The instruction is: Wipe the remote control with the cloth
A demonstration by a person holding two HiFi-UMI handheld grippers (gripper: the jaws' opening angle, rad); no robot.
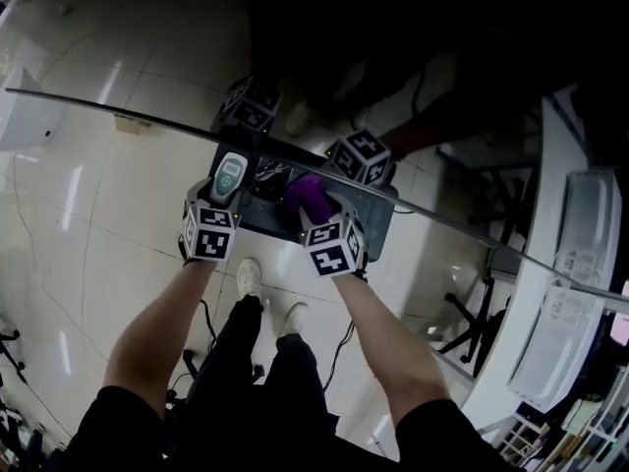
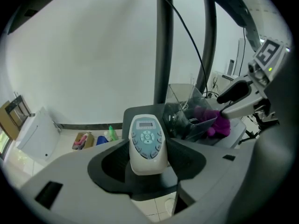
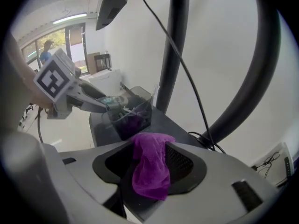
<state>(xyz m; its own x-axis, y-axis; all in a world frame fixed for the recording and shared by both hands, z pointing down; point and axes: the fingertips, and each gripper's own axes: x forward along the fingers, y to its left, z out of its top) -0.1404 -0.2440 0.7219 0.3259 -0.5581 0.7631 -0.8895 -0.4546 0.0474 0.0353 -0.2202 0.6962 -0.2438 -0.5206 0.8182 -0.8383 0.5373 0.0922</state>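
A white remote control (image 1: pixel 230 175) (image 2: pixel 147 141) with a blue-grey button panel stands between the pads of my left gripper (image 1: pixel 227 189) (image 2: pixel 147 158), held in the air with its screen end pointing forward. A purple cloth (image 1: pixel 311 195) (image 3: pixel 150 164) hangs bunched between the jaws of my right gripper (image 1: pixel 314 205) (image 3: pixel 147 166). Those jaws stand wide, with a gap beside the cloth. Both grippers are side by side over a small dark table (image 1: pixel 369 214). In the left gripper view, the cloth (image 2: pixel 216 120) shows at the right under the right gripper's fingers (image 2: pixel 236 91).
A clear plastic box (image 2: pixel 187 111) (image 3: pixel 128 113) with small items sits on the dark table just ahead of both grippers. Black stand poles (image 2: pixel 163 45) (image 3: pixel 175 45) and a cable rise behind it. White equipment (image 1: pixel 570 283) stands at the right; the person's shoes (image 1: pixel 251 275) are below.
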